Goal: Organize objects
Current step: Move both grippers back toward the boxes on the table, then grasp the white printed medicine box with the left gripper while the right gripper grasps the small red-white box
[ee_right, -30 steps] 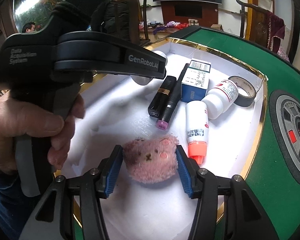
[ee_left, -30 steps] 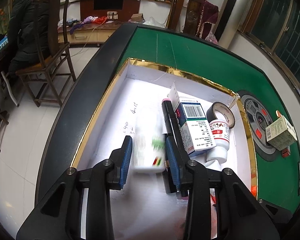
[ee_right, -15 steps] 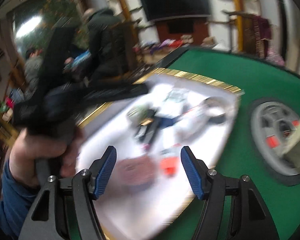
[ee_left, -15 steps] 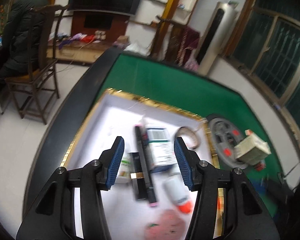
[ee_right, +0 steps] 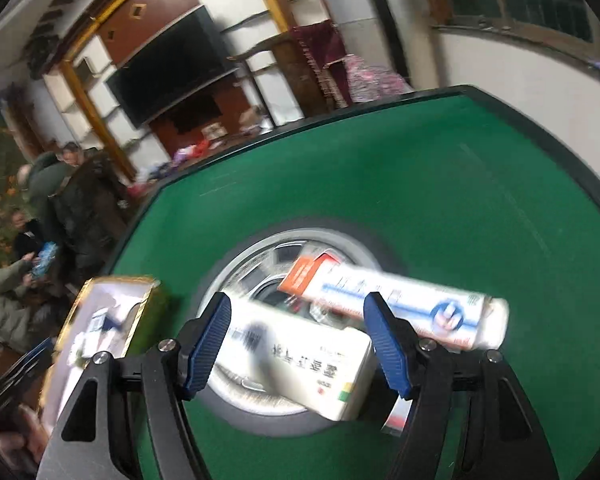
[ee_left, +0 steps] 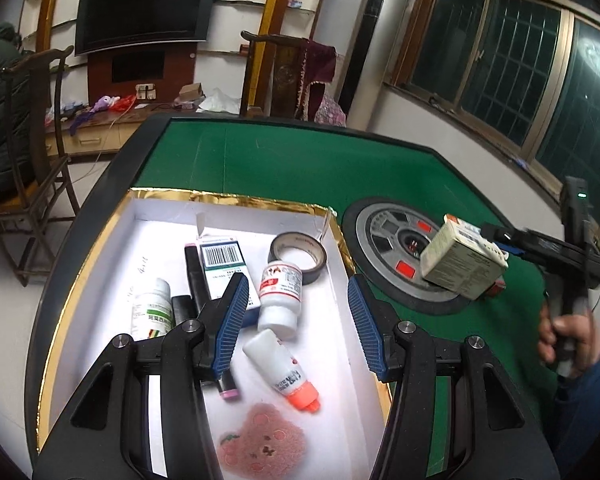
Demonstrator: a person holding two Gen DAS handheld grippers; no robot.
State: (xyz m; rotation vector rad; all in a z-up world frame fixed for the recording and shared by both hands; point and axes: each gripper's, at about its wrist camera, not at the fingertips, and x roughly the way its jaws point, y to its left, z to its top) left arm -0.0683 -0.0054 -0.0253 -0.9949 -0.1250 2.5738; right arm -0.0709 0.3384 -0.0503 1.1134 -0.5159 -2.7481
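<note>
The right gripper (ee_right: 296, 340) has left the pink bear plush (ee_left: 262, 446) in the tray (ee_left: 100, 240); its jaws, lately widening, flank a medicine box (ee_right: 300, 364), contact unclear. Only the left wrist view shows the left gripper (ee_left: 294, 320), apart and empty.

left gripper (ee_left: 296, 322): let go of green-label bottle (ee_left: 151, 309), pulled back above tray (ee_left: 236, 203), jaws apart, empty
right gripper (ee_right: 298, 344): dropped pink bear (ee_left: 262, 442) in tray, swung to white box (ee_right: 296, 356) on green table (ee_right: 380, 184), jaws just opening, box between them
</note>
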